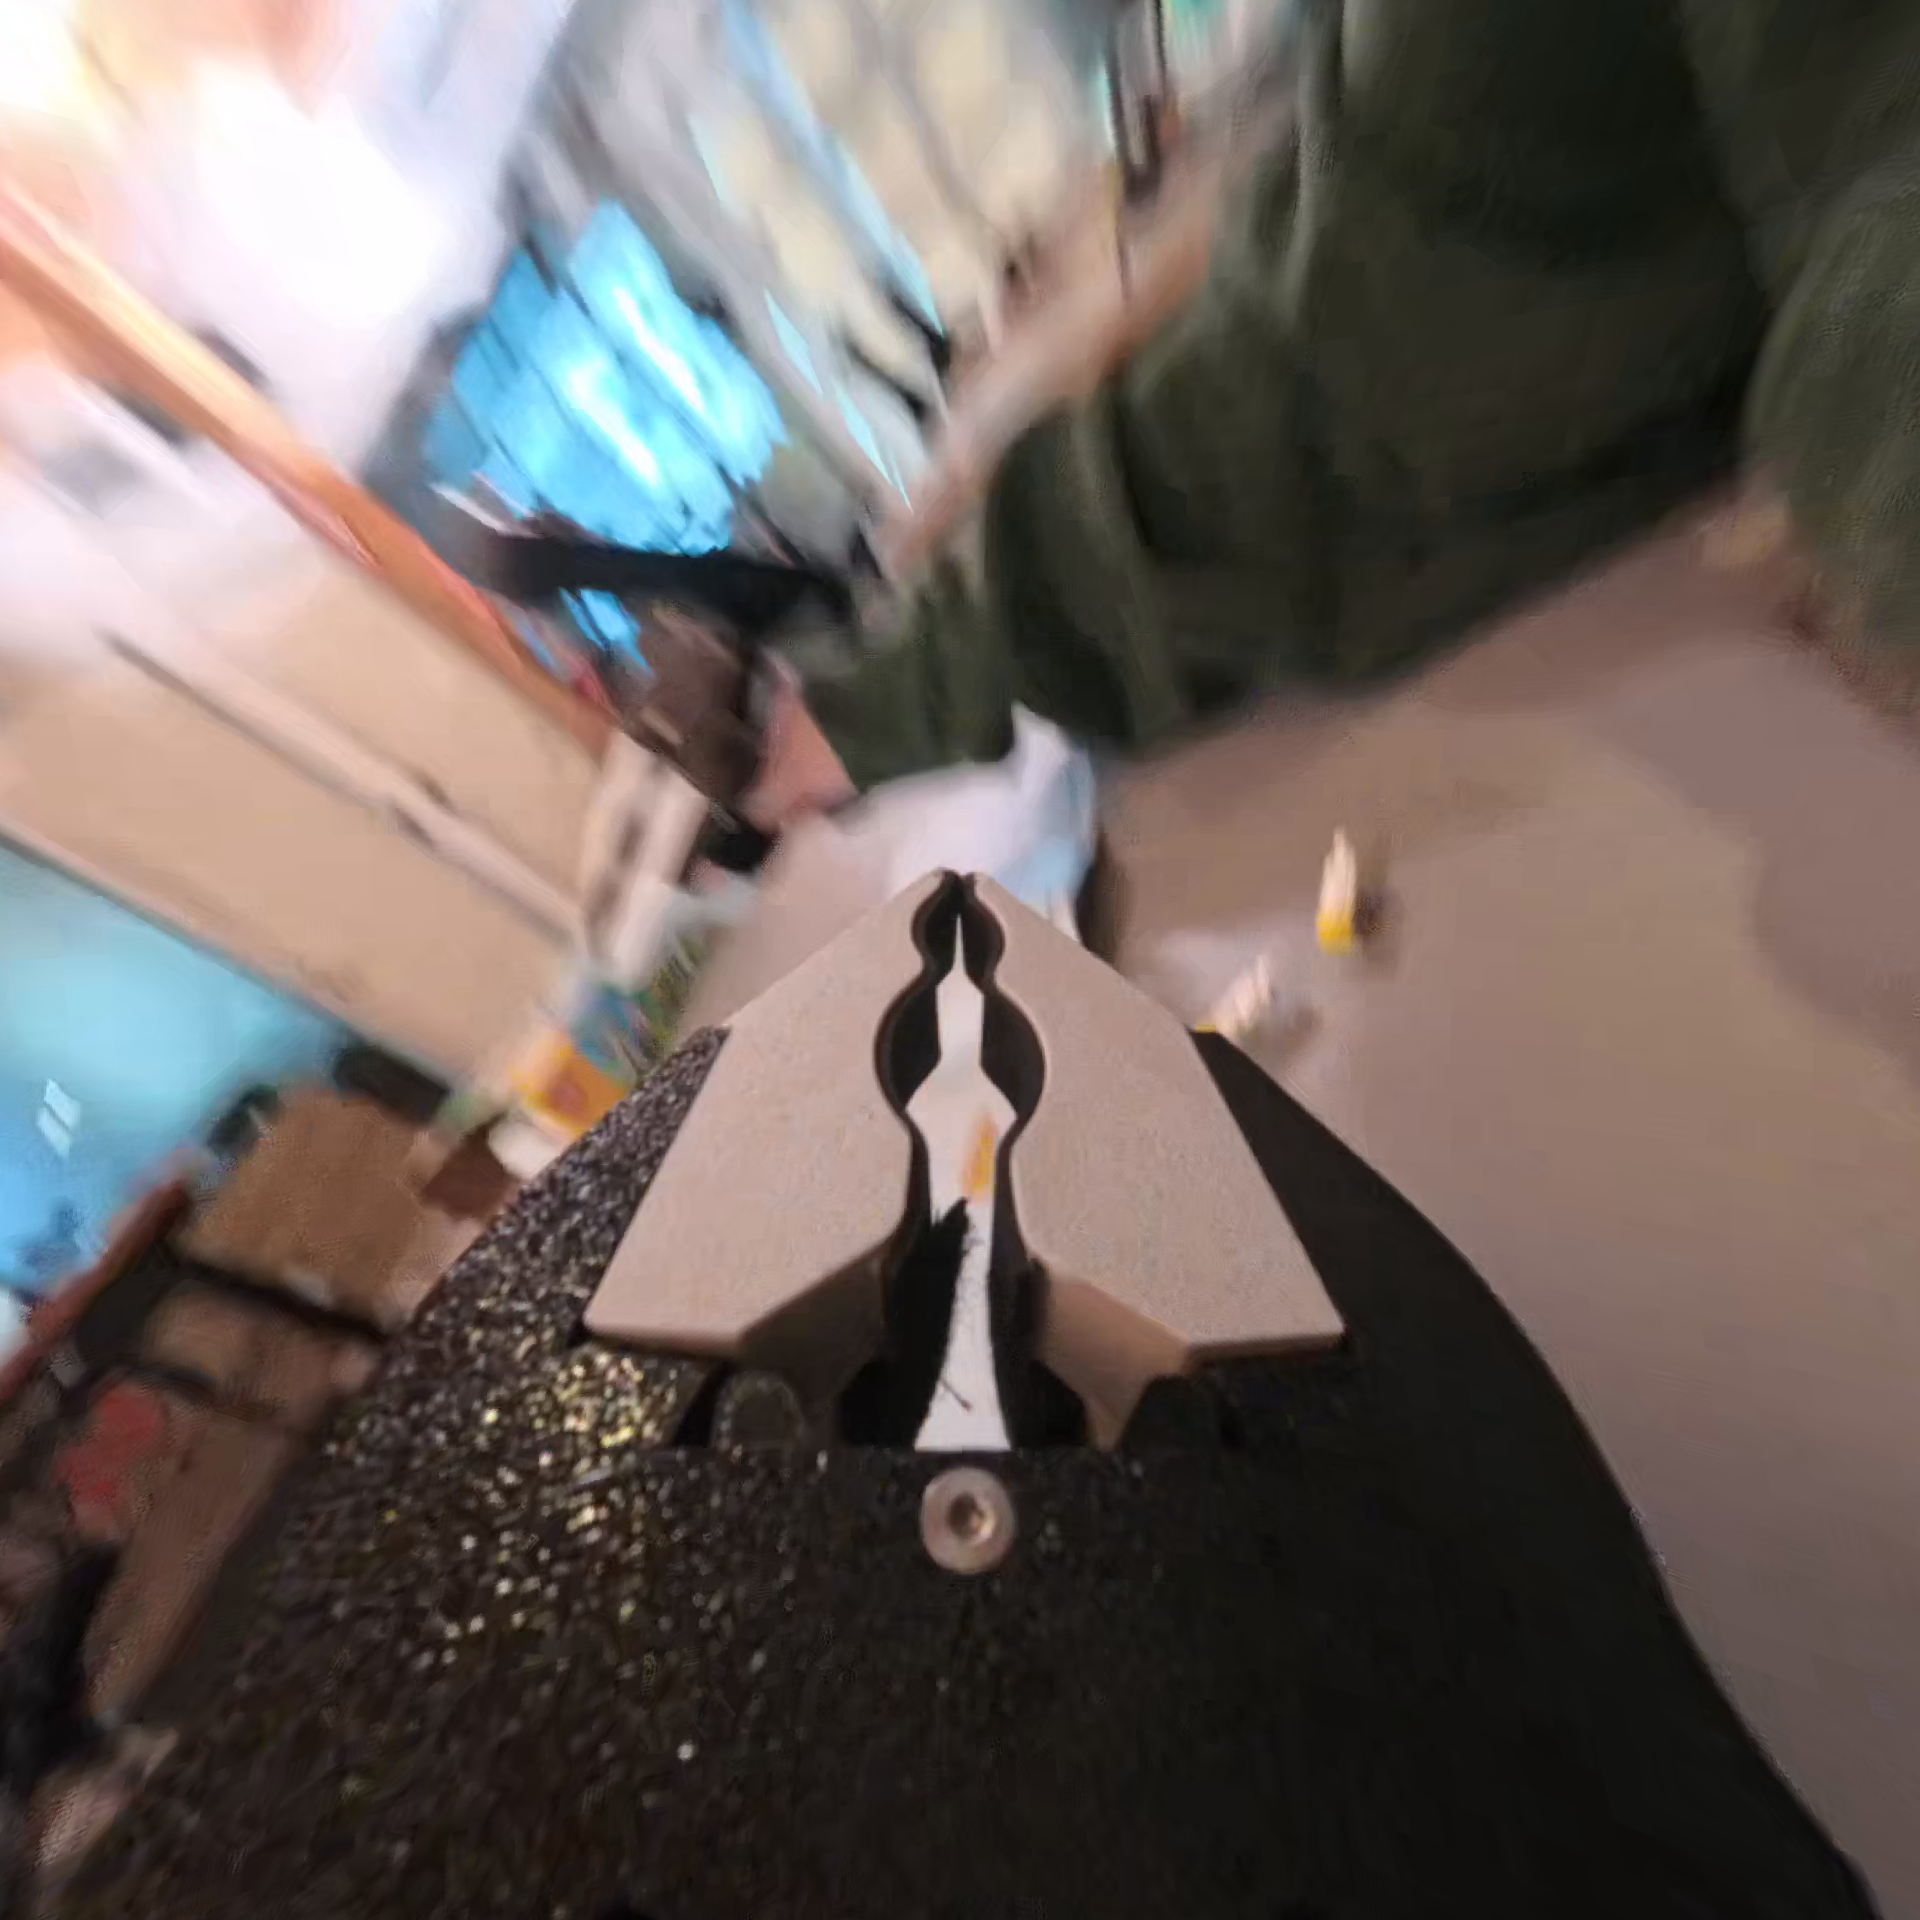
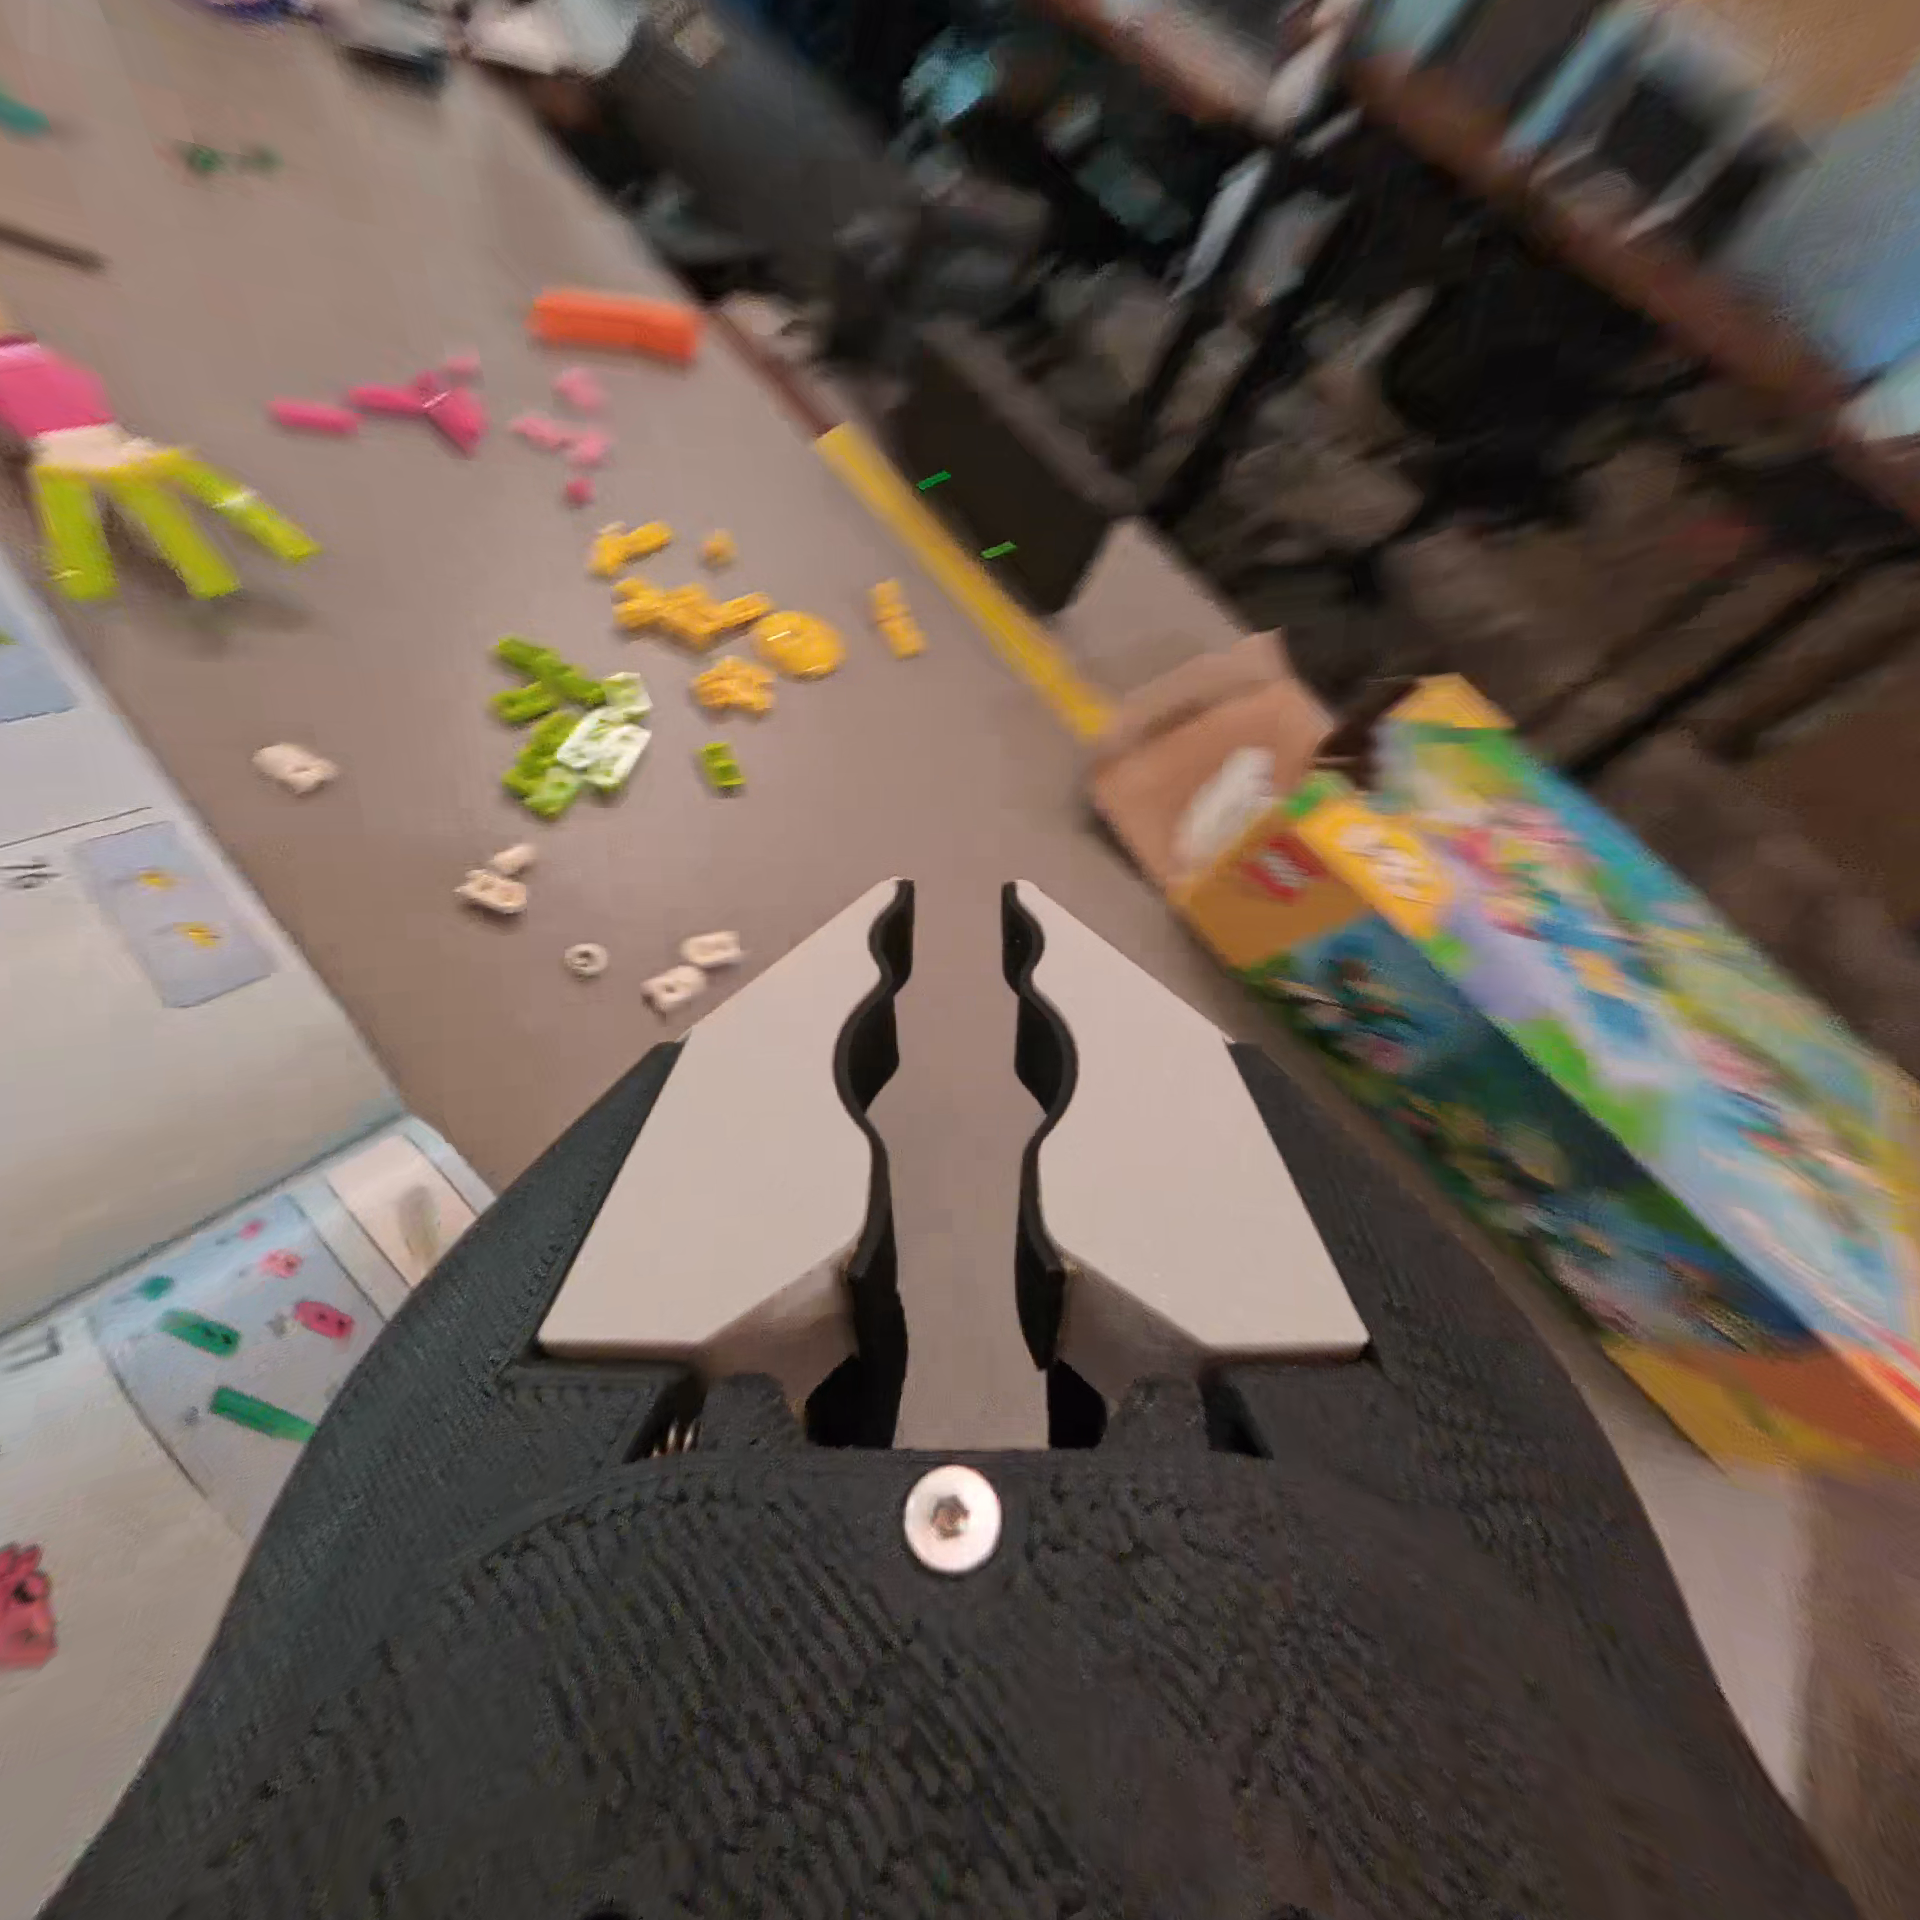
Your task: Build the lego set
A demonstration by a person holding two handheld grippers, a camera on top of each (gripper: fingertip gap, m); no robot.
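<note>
Both tongs are empty. On the right gripper (image 2: 957,902) the fingers stand apart with bare tabletop showing between them, and nothing is held. On the left gripper (image 1: 960,883) the tips meet, closed on nothing that can be made out; that view is heavily smeared, and only a few small yellow and white bits (image 1: 1338,902) show on the table beyond it.

Ahead of the right gripper, on the grey table (image 2: 436,260), the loose bricks lie sorted by colour. Small white pieces (image 2: 694,966) lie nearest, just left of the fingertips. Lime green pieces (image 2: 566,727) and yellow pieces (image 2: 727,634) lie farther on, with pink pieces (image 2: 436,410) and an orange brick (image 2: 613,324) well beyond. A partly built model with a pink top and lime legs (image 2: 125,488) stands at the far left. Instruction sheets (image 2: 177,904) lie along the left edge, and the set's printed box (image 2: 1558,997) sits close by on the right.

These bricks are likely light, rigid and smooth, so they may skate on the table or twist out of a loose pinch. Taking one across two flat side walls, squarely and low, seems the surest hold; the thin plates will want a careful approach from above.
</note>
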